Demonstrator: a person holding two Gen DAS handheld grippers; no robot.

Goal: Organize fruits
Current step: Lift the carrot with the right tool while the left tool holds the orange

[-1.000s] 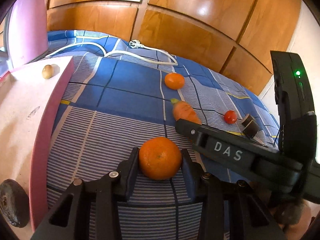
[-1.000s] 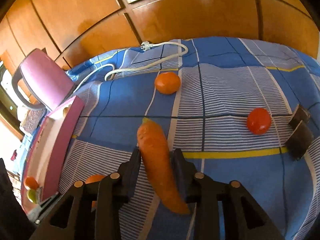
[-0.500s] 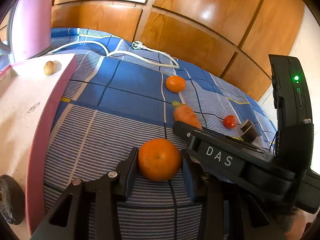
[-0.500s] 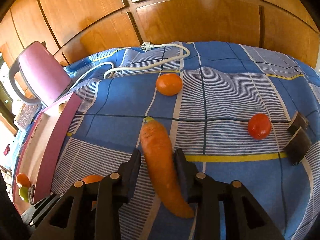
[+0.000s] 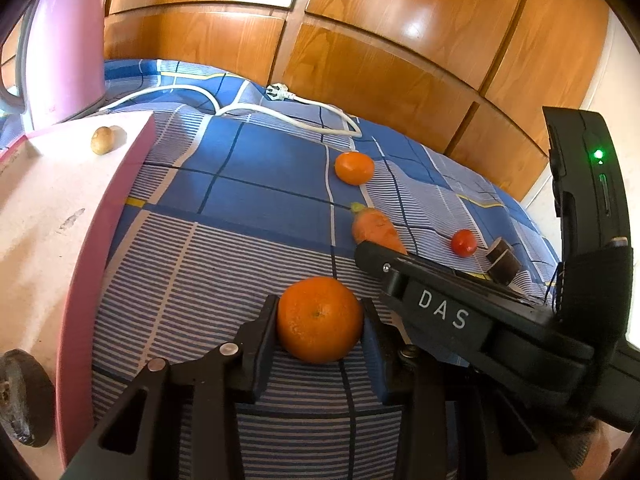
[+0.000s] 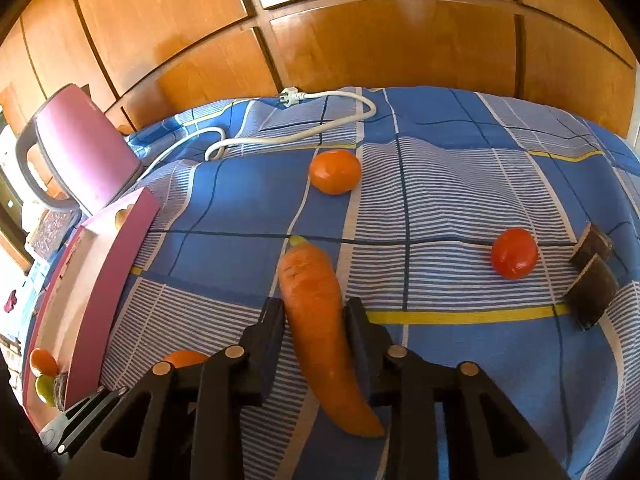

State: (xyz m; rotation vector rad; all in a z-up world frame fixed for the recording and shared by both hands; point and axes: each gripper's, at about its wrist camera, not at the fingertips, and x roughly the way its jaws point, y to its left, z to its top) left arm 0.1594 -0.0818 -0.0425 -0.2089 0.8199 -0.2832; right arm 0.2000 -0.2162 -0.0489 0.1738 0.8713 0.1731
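- At the left edge of both views sits the pink tray (image 5: 120, 216), already holding a few small fruits; it lies to the left of both grippers, nearer the left one.
- The left gripper (image 5: 320, 320) has its jaws closing in on the near orange (image 5: 319, 319), which rests on the blue checked cloth (image 5: 256, 176) at lower centre, both pads against its sides.
- The right gripper (image 6: 314, 320) has its jaws squeezed shut on the carrot (image 6: 320, 320) at mid-length.
- The carrot's long axis runs along the jaws, stem end pointing away towards the far orange (image 6: 335, 171), tip towards the camera.
- At right, the tomato (image 6: 514, 253) lies untouched.
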